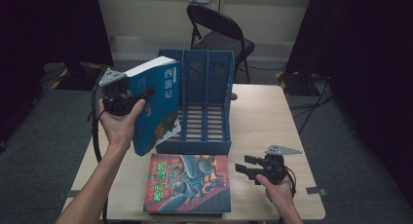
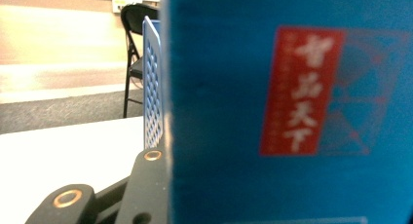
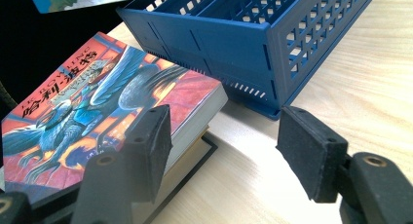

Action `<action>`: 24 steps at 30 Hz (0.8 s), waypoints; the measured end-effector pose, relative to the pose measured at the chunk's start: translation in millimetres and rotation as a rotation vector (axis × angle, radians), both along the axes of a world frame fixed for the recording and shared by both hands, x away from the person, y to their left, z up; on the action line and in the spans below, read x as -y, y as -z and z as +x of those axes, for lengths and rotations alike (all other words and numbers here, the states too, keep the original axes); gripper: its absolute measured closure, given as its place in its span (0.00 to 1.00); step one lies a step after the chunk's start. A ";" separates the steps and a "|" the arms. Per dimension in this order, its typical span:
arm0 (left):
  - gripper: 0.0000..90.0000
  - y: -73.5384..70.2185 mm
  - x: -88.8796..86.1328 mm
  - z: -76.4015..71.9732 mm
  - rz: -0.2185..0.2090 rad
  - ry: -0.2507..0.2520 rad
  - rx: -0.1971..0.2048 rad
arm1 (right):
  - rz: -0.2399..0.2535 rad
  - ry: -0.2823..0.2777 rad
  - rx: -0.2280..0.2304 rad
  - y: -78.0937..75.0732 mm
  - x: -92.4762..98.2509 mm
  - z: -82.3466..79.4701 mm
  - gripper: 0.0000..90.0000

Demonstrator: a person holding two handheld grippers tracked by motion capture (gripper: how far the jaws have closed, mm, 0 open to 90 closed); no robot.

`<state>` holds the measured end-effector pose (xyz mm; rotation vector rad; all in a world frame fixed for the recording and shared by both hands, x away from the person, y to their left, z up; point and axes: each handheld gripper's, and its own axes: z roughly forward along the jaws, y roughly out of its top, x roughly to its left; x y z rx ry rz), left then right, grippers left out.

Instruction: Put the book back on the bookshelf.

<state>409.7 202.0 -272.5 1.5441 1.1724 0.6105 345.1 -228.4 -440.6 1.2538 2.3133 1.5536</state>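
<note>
Clamping a blue book [image 1: 158,104] upright off the table, the left gripper [image 1: 134,100] has the blue file rack [image 1: 207,104] just beyond it, its slots facing up. The right gripper [image 1: 248,165] hangs with jaws apart and bare, a red-covered book [image 1: 187,182] lying flat beside it on the wooden table [image 1: 265,117], stacked on a darker book [image 3: 192,158], the rack's wall ahead.

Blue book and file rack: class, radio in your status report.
Left gripper shut on blue book, upright beside file rack. Right gripper open, empty, by red book. Rack slots clear.
</note>
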 end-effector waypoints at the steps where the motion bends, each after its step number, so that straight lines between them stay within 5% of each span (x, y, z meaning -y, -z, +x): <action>1: 0.68 0.8 1.8 1.0 0.004 -0.012 0.001 | 0.001 -0.001 0.002 0.1 0.2 0.0 0.41; 12: 0.68 -5.1 14.6 15.1 0.028 -0.116 -0.001 | 0.009 0.023 0.005 0.1 3.7 -1.2 0.41; 20: 0.68 -1.8 25.0 31.9 0.018 -0.122 -0.013 | 0.010 0.033 0.002 1.2 5.4 -0.2 0.41; 24: 0.68 1.9 32.2 38.4 0.057 -0.140 -0.014 | 0.014 0.031 0.005 0.8 6.4 -0.6 0.41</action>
